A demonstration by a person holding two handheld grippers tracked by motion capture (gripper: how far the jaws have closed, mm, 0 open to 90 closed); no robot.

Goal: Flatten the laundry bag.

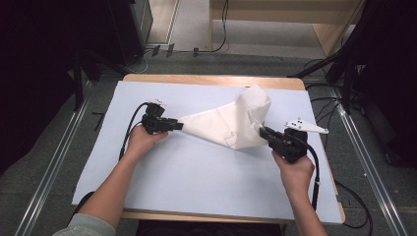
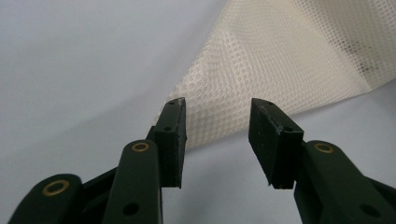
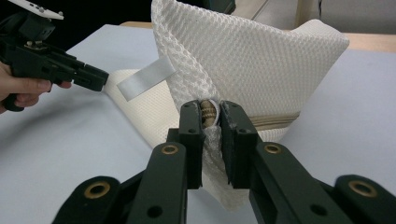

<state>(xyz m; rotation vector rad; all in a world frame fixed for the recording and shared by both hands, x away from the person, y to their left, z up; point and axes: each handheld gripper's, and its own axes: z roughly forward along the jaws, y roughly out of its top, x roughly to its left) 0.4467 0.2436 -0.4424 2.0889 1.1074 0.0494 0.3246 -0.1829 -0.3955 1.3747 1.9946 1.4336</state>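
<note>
A white mesh bag (image 1: 226,125) lies on the pale sheet (image 1: 196,172), its right end raised into a peak. My left gripper (image 1: 179,126) is at the bag's narrow left corner. In the left gripper view the jaws (image 2: 217,105) stand apart, with the mesh corner (image 2: 280,56) just beyond the tips and nothing pressed between the pads. My right gripper (image 1: 262,131) is shut on the bag's near right edge. In the right gripper view the pads (image 3: 211,109) pinch the mesh (image 3: 243,51) at a brass zipper end. A grey label (image 3: 145,78) hangs from the bag, and the left gripper (image 3: 100,79) shows beyond it.
The sheet covers most of a wooden table (image 1: 206,78). Bare sheet lies in front of the bag and to the far left. Cables (image 1: 354,206) trail on the floor to the right, and dark equipment stands at both sides.
</note>
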